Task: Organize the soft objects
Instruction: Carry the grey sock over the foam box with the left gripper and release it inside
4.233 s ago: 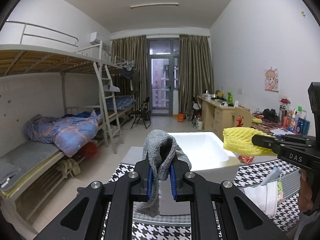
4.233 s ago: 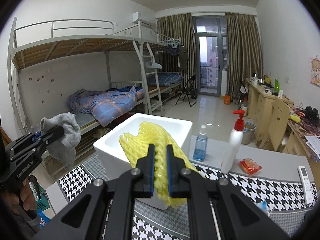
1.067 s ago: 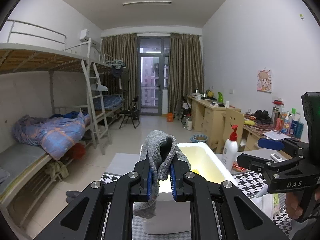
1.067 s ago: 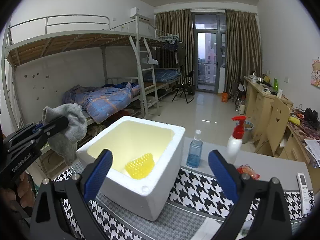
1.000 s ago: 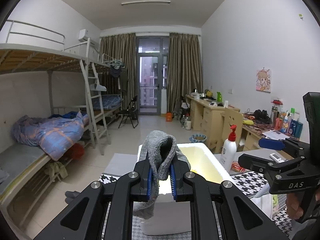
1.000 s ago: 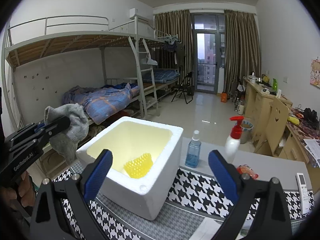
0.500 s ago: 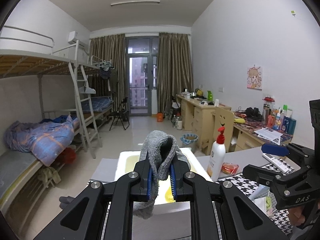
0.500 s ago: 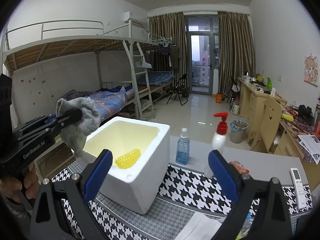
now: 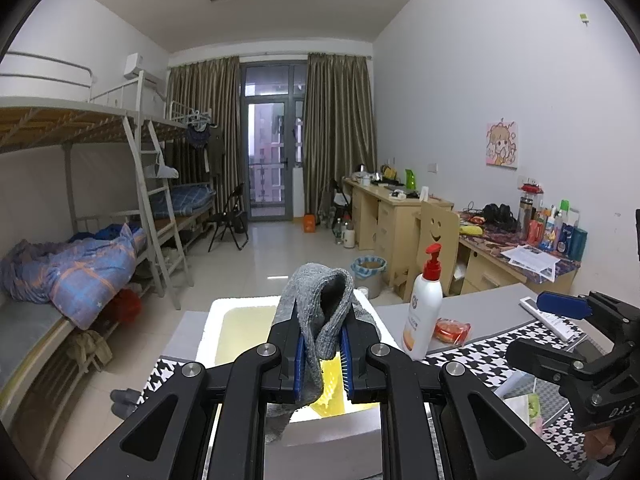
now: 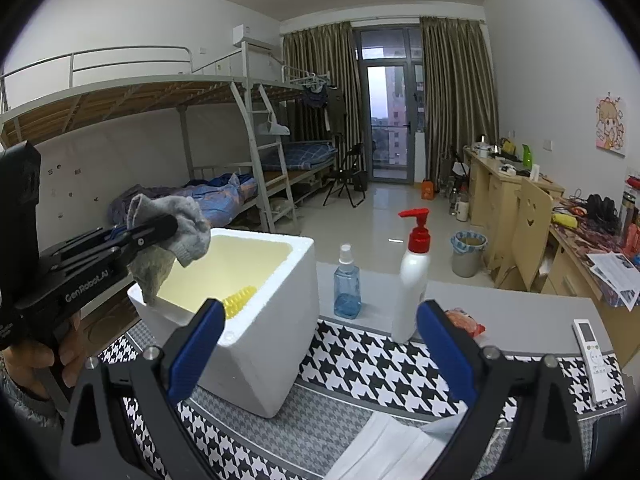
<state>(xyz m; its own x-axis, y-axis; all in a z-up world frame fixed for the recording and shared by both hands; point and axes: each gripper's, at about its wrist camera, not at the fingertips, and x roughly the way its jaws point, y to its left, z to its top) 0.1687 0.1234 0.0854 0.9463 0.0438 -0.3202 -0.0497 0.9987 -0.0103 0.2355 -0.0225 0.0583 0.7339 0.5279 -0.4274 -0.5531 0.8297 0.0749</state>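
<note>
My left gripper (image 9: 322,354) is shut on a grey knitted sock (image 9: 320,316) and holds it over the open white foam box (image 9: 236,312). In the right wrist view the sock (image 10: 172,240) hangs above the near-left rim of the box (image 10: 272,320). A yellow foam net (image 10: 239,297) lies inside the box. My right gripper (image 10: 316,348) is open and empty, in front of the box and to its right. It also shows at the right of the left wrist view (image 9: 568,332).
A white pump bottle with a red top (image 10: 412,280), a blue spray bottle (image 10: 347,288), a red packet (image 10: 464,320) and a remote (image 10: 592,340) stand on the grey table behind the houndstooth mat (image 10: 380,364). A white face mask (image 10: 384,448) lies near the front edge.
The right gripper has let the yellow net go into the box and opened wide. The left gripper has carried the sock rightwards to above the box.
</note>
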